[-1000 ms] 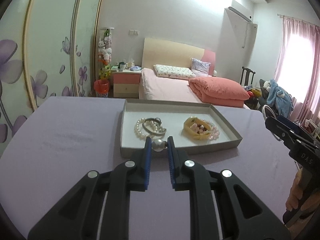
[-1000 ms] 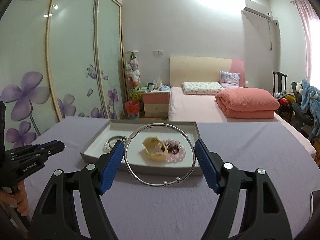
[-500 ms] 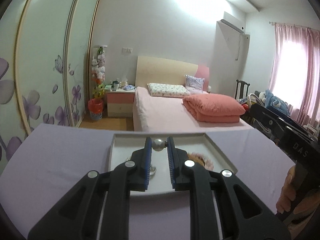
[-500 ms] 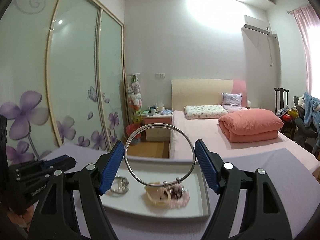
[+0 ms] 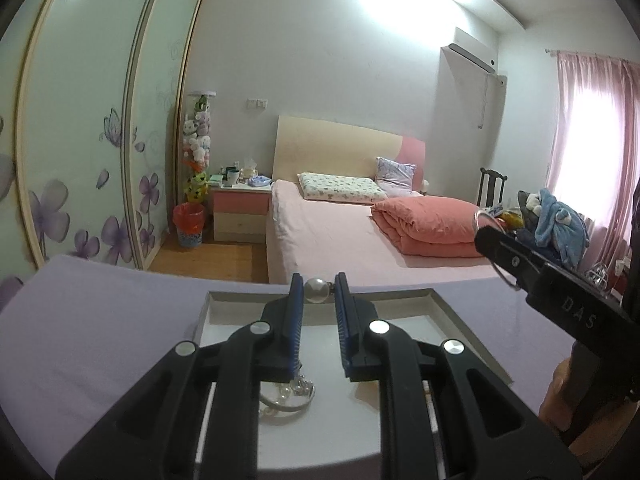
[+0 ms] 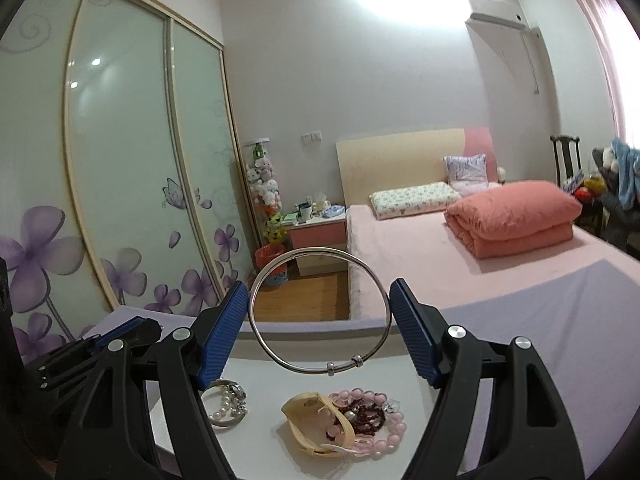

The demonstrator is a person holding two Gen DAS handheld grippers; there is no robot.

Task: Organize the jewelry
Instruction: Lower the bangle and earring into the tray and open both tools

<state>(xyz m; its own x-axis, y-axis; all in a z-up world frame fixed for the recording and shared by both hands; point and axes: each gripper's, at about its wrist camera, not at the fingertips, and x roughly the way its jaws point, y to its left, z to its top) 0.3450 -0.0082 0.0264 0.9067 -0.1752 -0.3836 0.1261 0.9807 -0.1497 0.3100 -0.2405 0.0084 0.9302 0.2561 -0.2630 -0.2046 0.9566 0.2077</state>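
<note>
Left claw (image 5: 316, 289) pinching pearl (image 5: 316, 289); right claw (image 6: 319, 312) clamped on silver bangle (image 6: 320, 311), above tray (image 5: 432, 330).

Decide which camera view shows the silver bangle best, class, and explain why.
The right wrist view: the whole silver bangle stands clamped in the right gripper. The left wrist view shows only slivers of it behind that gripper.

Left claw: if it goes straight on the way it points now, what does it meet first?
Probably the far wall of the tray, just past the pearl held in the left claw; depth is unclear, so it might clear the rim.
</note>
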